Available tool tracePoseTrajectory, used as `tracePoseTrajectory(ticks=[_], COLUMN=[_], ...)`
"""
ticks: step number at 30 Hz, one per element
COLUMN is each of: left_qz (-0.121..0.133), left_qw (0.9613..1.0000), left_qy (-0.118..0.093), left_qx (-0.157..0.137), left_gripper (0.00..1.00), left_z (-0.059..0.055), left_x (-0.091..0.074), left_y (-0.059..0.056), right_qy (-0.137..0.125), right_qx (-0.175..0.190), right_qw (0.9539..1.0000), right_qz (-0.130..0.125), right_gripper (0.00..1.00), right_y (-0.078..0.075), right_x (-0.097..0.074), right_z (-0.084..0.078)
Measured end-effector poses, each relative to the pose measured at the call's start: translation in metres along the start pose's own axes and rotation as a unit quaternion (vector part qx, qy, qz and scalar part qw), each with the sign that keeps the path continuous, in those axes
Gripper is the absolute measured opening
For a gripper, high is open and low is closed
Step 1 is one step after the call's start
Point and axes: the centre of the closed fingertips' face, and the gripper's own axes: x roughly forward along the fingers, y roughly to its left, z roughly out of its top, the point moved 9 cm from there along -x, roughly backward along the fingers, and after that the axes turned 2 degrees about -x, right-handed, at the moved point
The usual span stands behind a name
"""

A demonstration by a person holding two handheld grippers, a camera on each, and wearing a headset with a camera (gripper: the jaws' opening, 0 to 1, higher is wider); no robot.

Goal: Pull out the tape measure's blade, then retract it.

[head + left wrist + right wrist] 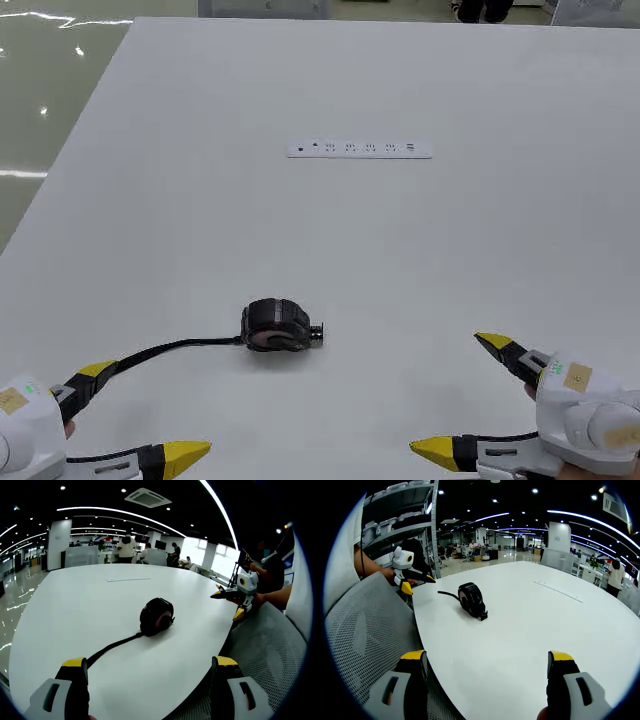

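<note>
A smooth, matte white tabletop (420,240) stands in a large open hall with a glossy greenish floor (40,90). One tape measure (277,326), a round black case with a black strap (170,350) trailing left, lies near the front edge between two grippers, touching neither. One flat white strip (359,150), perhaps a socket bar, lies farther back. The left gripper (148,410) and right gripper (455,393) each hold two yellow-tipped fingers (183,455) wide apart, empty.
</note>
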Motion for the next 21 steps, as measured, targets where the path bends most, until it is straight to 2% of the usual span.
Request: tracePoseTrajectory(ticks=[21], left_qz=[-0.003], left_qw=[1.0], left_qy=[0.0], left_qx=[0.002], left_gripper=[1.0], left_z=[0.0035], left_x=[0.0026], left_y=[-0.0037], right_qy=[0.003], right_qx=[0.006], right_qw=[1.0], right_qz=[0.001], right_gripper=[0.96], right_y=[-0.001], right_x=[-0.0015], right_z=[-0.0041])
